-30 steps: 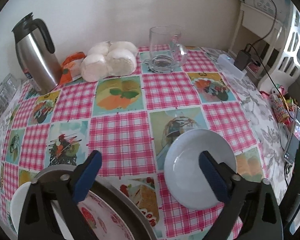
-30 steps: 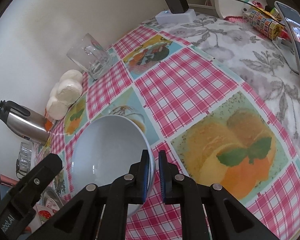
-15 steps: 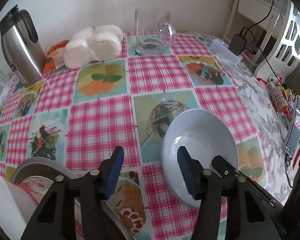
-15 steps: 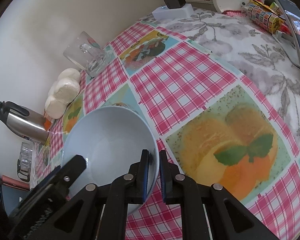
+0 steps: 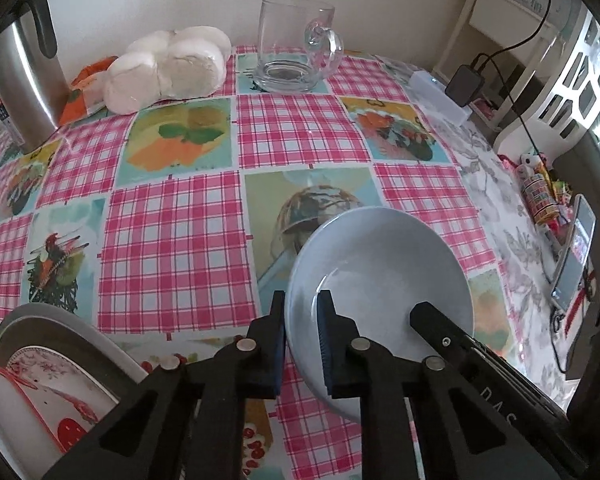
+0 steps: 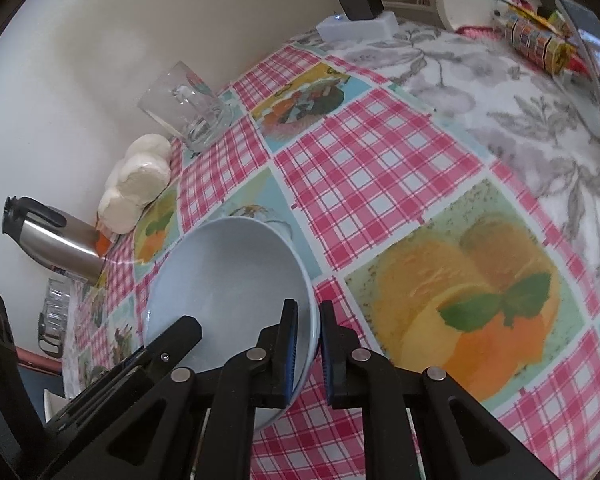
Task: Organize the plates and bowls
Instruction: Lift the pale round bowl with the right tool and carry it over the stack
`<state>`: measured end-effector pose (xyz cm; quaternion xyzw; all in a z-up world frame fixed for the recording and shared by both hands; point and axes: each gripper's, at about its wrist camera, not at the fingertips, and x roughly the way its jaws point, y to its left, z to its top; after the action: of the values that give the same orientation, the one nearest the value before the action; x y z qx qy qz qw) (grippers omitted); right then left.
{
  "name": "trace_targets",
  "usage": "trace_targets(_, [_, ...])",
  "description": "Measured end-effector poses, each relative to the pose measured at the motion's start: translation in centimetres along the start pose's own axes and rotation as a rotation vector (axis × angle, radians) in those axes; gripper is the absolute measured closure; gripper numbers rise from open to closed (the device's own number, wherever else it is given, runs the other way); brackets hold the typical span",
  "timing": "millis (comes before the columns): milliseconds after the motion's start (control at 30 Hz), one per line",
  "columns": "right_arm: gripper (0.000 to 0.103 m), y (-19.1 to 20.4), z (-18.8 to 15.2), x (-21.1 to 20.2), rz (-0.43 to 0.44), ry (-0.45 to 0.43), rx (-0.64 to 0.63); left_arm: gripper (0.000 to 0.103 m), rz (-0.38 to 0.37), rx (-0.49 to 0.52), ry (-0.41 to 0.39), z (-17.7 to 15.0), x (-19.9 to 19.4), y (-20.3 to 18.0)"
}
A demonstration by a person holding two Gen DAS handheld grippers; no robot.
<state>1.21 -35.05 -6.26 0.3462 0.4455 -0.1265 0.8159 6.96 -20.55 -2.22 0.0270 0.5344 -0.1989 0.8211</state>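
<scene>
The pale blue bowl point(image 5: 380, 280) is clamped at opposite edges by both grippers. The rim nearest the left gripper point(image 5: 302, 340) is pinched between its closed blue pads, one inside the bowl and one outside. The right gripper point(image 6: 308, 344) is likewise closed on the opposite rim. The bowl is held tilted above the checked tablecloth point(image 5: 172, 240). Stacked plates point(image 5: 52, 364) are seen to the left gripper's lower left.
</scene>
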Motion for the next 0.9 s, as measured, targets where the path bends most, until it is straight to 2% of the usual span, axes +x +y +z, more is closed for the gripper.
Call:
trace_targets(167, [0.091,0.9,0.6,-2.1,0.01,-0.06,-0.025,0.088,-0.021,0.007,-0.056,0.7,-2.6,-0.4])
trace_targets(400, [0.09,3.4,1.1,-7.2,0.056,-0.177,-0.058,0.088,-0.071,0.004,-0.169,1.7,-8.7,-0.5])
trace_targets(567, [0.088,5.5,0.8,-10.7,0.062,-0.249,-0.081,0.088,-0.1,0.001,-0.216,1.6,-12.0,0.1])
trace_targets(900, [0.088,10.2,-0.9,-14.8,0.072,-0.319,-0.143,0.088,-0.122,-0.043,-0.289,0.7,-17.3,3.0])
